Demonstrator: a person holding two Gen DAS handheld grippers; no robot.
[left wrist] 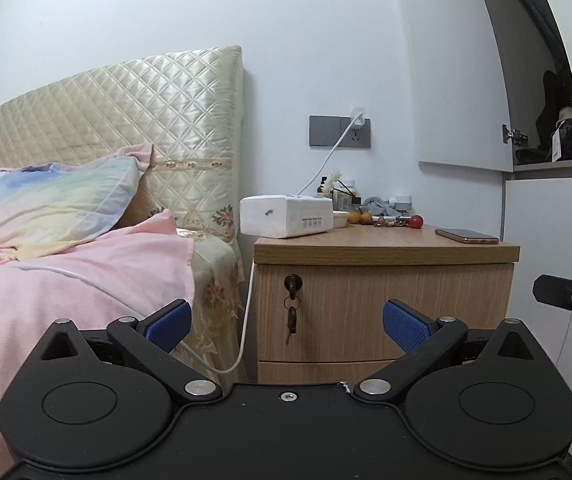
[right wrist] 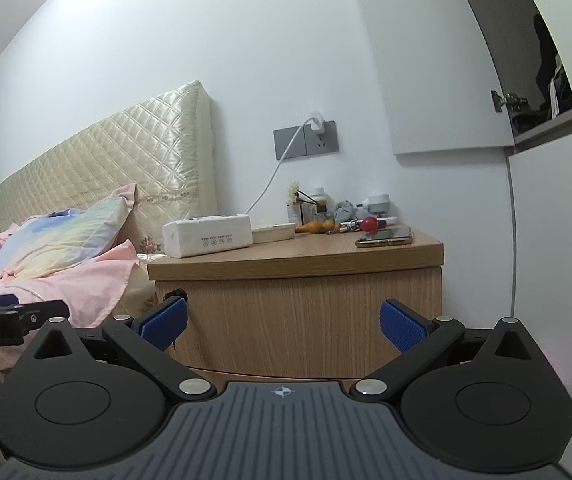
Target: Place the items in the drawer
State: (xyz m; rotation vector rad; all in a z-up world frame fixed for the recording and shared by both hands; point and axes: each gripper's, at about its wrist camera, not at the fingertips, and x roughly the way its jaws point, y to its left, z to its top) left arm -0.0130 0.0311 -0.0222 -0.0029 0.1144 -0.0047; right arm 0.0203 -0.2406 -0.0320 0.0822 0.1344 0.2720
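A wooden nightstand (left wrist: 385, 250) (right wrist: 297, 264) stands beside the bed. Its top drawer (left wrist: 381, 312) (right wrist: 305, 320) is closed, with a key (left wrist: 291, 284) in the lock. On top lie a white tissue pack (left wrist: 286, 216) (right wrist: 208, 236), a gold phone (left wrist: 465, 236) (right wrist: 383, 238), a red ball (left wrist: 417, 222) (right wrist: 369, 223) and small clutter at the back. My left gripper (left wrist: 286, 322) is open in front of the drawer, holding nothing. My right gripper (right wrist: 284, 326) is open too, also facing the drawer front and apart from it.
A bed (left wrist: 66, 264) with pink bedding and a pastel pillow (left wrist: 50, 200) lies left of the nightstand. A white charger cable (left wrist: 246, 320) hangs from the wall socket (left wrist: 339, 132) down the nightstand's left side. A white wardrobe (left wrist: 545, 248) (right wrist: 557, 240) stands to the right.
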